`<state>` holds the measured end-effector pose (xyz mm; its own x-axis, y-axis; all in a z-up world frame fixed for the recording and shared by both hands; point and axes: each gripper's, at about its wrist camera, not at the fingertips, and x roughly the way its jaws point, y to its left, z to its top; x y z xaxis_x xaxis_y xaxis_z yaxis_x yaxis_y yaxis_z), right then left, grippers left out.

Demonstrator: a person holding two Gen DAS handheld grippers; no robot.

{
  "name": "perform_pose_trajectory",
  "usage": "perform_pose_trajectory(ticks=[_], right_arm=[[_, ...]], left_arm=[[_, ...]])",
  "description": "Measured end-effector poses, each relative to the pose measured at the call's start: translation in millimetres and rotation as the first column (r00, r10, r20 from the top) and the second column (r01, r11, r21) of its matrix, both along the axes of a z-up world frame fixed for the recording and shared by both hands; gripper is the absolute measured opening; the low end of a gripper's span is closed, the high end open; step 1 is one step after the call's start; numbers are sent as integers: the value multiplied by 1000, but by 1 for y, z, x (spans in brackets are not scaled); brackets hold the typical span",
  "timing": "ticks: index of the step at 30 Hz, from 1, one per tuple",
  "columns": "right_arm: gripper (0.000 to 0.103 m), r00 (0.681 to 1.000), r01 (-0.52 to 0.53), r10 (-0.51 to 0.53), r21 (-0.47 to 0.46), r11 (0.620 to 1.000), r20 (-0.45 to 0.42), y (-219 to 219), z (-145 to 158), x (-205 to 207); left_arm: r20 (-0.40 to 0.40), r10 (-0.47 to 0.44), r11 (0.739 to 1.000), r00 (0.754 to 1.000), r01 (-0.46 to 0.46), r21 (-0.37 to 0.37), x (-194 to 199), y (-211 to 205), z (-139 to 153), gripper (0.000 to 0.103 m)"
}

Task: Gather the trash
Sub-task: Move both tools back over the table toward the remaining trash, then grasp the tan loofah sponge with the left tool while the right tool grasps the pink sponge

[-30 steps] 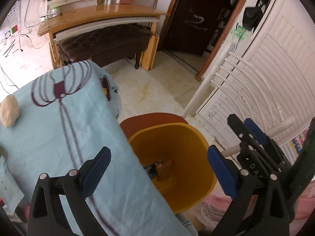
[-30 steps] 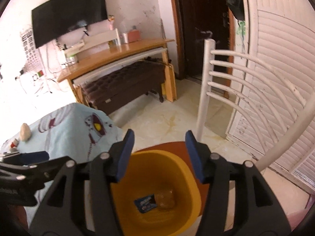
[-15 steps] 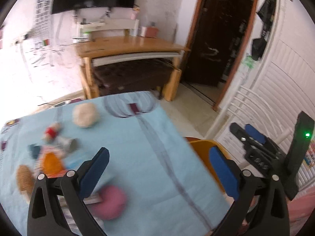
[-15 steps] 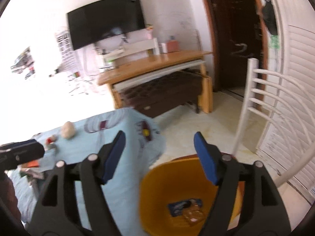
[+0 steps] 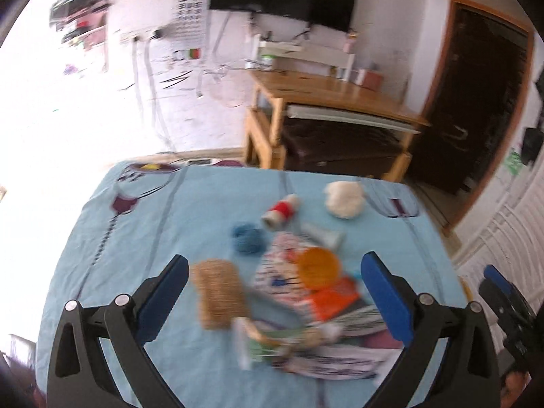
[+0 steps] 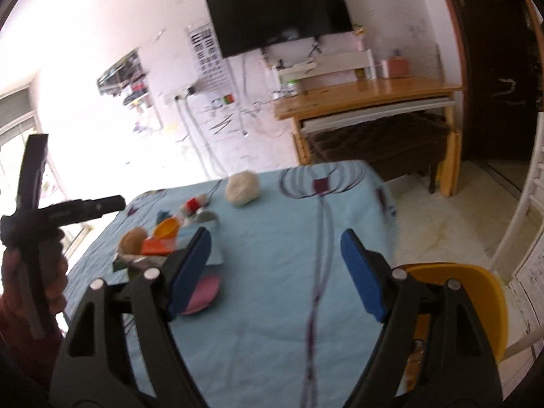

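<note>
Between the left gripper's (image 5: 273, 284) jaws, which stand wide apart with nothing in them, lies the heap of trash on the light blue cloth of the bench (image 5: 136, 238). Nearest the jaws: a white-and-green packet (image 5: 253, 346), blurred, and crumpled printed wrappers (image 5: 326, 357). Just inside the left jaw, a tan woven pad (image 5: 219, 292). Toward the right jaw, an orange wrapper (image 5: 335, 301) with an orange round lid (image 5: 318, 267) above it. Beyond these, a blue yarn ball (image 5: 248, 238), then a small red-and-white bottle (image 5: 281, 211) on its side and a grey-white tube (image 5: 323, 233) beside it. Farthest on the cloth, a white crumpled wad (image 5: 343, 199), ahead and to the right of the jaws. Motion blur softens all of it.

Right gripper (image 6: 275, 265): jaws spread wide, empty, over bare cloth. Partly behind its left jaw, a pink round disc (image 6: 205, 292). Low and to the right of the right jaw, off the bench edge, the yellow bin (image 6: 476, 302); scraps show dimly inside, kind not clear. Left of the jaws, a hand (image 6: 34, 272) grips the other tool's handle. Ahead and left, the same heap, seen small.

Past the bench: a wooden desk (image 6: 367, 98) with a dark tufted stool (image 6: 374, 142) under it, a wall-mounted television (image 6: 278, 6), a dark door (image 5: 476, 102), and a white slatted chair (image 6: 530, 204) far right of the jaws.
</note>
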<state>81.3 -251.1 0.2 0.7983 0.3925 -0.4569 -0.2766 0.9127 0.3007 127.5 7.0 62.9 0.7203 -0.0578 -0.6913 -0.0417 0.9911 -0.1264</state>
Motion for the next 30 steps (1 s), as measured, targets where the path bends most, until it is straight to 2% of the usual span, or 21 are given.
perform_pose_trajectory(ticks=[3, 6, 7, 10, 14, 17, 21, 26, 29, 30], right_arm=[[77, 998, -47, 48, 27, 999, -39, 12, -7, 4], [88, 989, -98, 111, 124, 987, -101, 16, -16, 10], [89, 986, -107, 124, 146, 984, -115, 18, -18, 11], [89, 970, -126, 166, 217, 968, -177, 21, -29, 17], [89, 959, -119, 179, 261, 958, -220, 23, -39, 22], [77, 950, -115, 186, 274, 955, -252, 22, -45, 25], [67, 941, -116, 203, 303, 946, -270, 21, -50, 28], [63, 941, -114, 195, 286, 952, -275, 23, -49, 28], [62, 938, -128, 215, 304, 944, -273, 25, -49, 27], [59, 936, -134, 222, 309, 942, -272, 27, -49, 27]], left_arm=[[-32, 41, 999, 999, -41, -7, 3, 18, -10, 96], [-73, 49, 999, 996, -50, -13, 9, 31, -21, 96], [-83, 57, 998, 995, -58, -6, 10, 33, -24, 96], [-101, 76, 997, 992, -76, -4, 15, 34, -33, 96], [-117, 115, 993, 986, -112, 24, 21, 34, -41, 96], [-129, 137, 990, 982, -134, 35, 24, 35, -44, 94], [-158, 157, 987, 975, -150, 57, 28, 40, -51, 70], [-191, 136, 991, 972, -131, 35, 31, 39, -62, 61], [-187, 122, 993, 975, -118, 30, 29, 35, -64, 52], [-184, 117, 993, 976, -114, 28, 29, 33, -63, 47]])
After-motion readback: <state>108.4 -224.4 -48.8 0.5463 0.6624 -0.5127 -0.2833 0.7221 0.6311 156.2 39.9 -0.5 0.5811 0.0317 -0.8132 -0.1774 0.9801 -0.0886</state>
